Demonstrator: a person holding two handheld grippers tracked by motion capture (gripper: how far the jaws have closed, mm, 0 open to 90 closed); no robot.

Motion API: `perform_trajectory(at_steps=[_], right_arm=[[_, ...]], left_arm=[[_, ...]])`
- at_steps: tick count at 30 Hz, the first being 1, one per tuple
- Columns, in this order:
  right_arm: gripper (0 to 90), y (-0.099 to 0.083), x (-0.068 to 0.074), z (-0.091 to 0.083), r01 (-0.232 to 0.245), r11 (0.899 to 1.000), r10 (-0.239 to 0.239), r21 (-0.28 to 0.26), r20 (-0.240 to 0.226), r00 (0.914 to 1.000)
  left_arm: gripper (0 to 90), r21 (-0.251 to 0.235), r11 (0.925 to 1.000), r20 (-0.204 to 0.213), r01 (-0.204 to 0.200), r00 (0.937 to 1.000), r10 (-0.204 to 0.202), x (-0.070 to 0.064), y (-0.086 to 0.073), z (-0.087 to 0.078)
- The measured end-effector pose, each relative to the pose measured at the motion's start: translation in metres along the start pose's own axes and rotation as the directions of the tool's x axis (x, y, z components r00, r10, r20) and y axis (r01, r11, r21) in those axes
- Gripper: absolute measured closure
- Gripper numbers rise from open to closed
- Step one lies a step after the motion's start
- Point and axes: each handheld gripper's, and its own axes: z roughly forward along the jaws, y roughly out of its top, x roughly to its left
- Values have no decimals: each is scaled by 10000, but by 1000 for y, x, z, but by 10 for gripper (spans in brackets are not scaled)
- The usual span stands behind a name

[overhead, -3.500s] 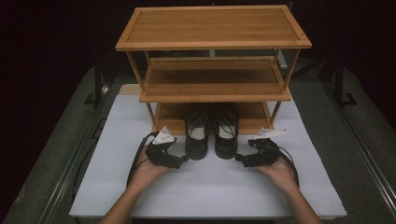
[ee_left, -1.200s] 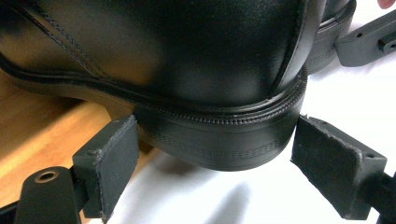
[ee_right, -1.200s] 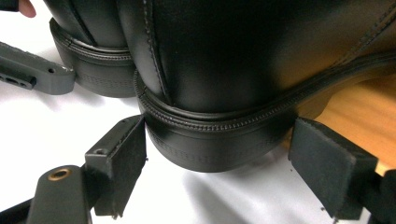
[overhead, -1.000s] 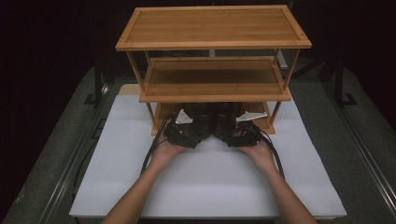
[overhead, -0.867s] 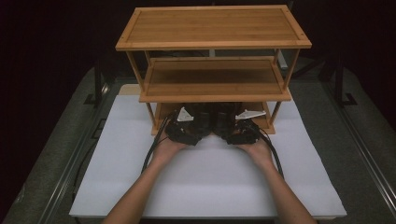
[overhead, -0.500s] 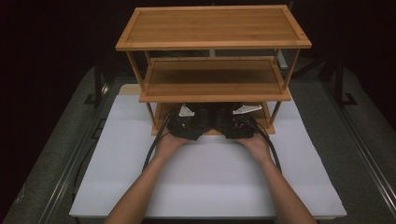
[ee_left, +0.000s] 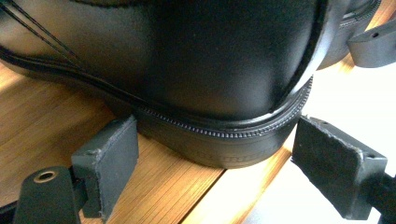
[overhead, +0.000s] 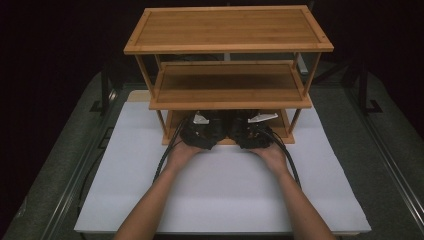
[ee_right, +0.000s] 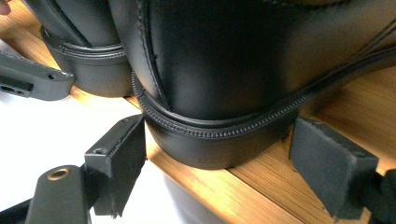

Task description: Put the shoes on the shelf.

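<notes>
We see two black leather shoes: the left shoe (ee_left: 201,70) and right shoe (ee_right: 233,60) stand upright, side by side, heels at the bottom shelf's (ee_left: 42,130) front edge.

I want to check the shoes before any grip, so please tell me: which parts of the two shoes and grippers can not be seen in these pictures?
- High view: both shoes are hidden under the middle shelf and behind the left gripper and right gripper.
- Left gripper view: the left shoe shows its heel; the rest is cut off by the frame.
- Right gripper view: the right shoe likewise shows its heel alone.
- Whether the pads touch the heels cannot be told.
</notes>
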Motion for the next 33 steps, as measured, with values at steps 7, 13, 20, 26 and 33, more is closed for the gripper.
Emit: perform_trajectory(at_steps=[7,13,20,26,33], right_arm=[[176,-1,-2,0,-261,9997,261,-15,-152,9995],[164,-1,-4,-5,-506,9987,504,-94,-244,9984],[128,-2,-8,-25,-403,9984,384,-398,-488,9981],[110,-12,-7,-54,-428,9970,392,-650,-558,9977],[108,-34,-9,-94,-342,9938,276,-1059,-632,9976]], left_arm=[[142,11,9999,120,122,9999,-122,2,-1,0],[142,-82,9997,173,239,9996,-238,4,-1,-6],[140,-113,9996,267,259,9993,-256,1,-4,-26],[141,-219,9998,543,-39,9985,51,-5,-16,-55],[140,-497,9987,410,-136,9990,156,-10,-42,-97]])
